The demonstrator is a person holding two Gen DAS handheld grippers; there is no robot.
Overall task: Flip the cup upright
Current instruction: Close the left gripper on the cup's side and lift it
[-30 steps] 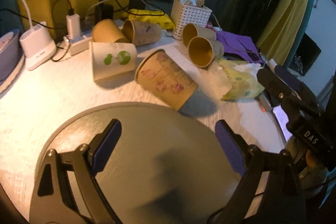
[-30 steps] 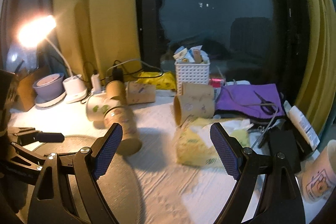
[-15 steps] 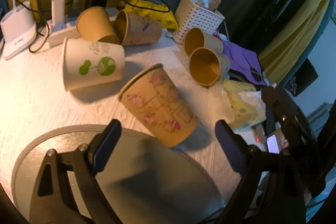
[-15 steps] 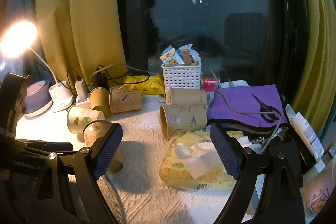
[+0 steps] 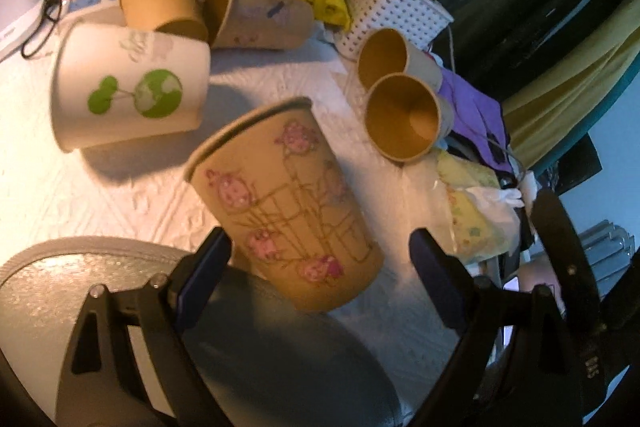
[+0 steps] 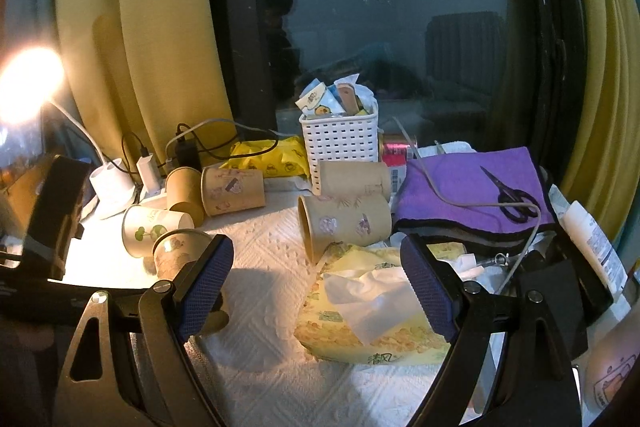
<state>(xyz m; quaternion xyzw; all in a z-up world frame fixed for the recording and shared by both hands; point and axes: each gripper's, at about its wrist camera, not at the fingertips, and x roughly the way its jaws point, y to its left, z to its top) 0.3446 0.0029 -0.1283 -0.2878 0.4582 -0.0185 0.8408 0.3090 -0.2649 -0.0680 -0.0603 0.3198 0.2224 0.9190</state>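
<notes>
A brown paper cup with pink flowers lies on its side on the white table, its base toward me. My left gripper is open, its blue pads on either side of the cup's base end, not touching it. The same cup shows in the right wrist view, partly behind my finger. My right gripper is open and empty, held above the table in front of a yellow tissue pack.
A white cup with a green print and several brown cups lie on their sides behind it. A white basket, chargers and cables, a purple cloth with scissors and a grey round mat are around.
My left gripper has moved forward and down, so the flowered cup now sits between its pads. My right gripper has risen and tilted up a little.
</notes>
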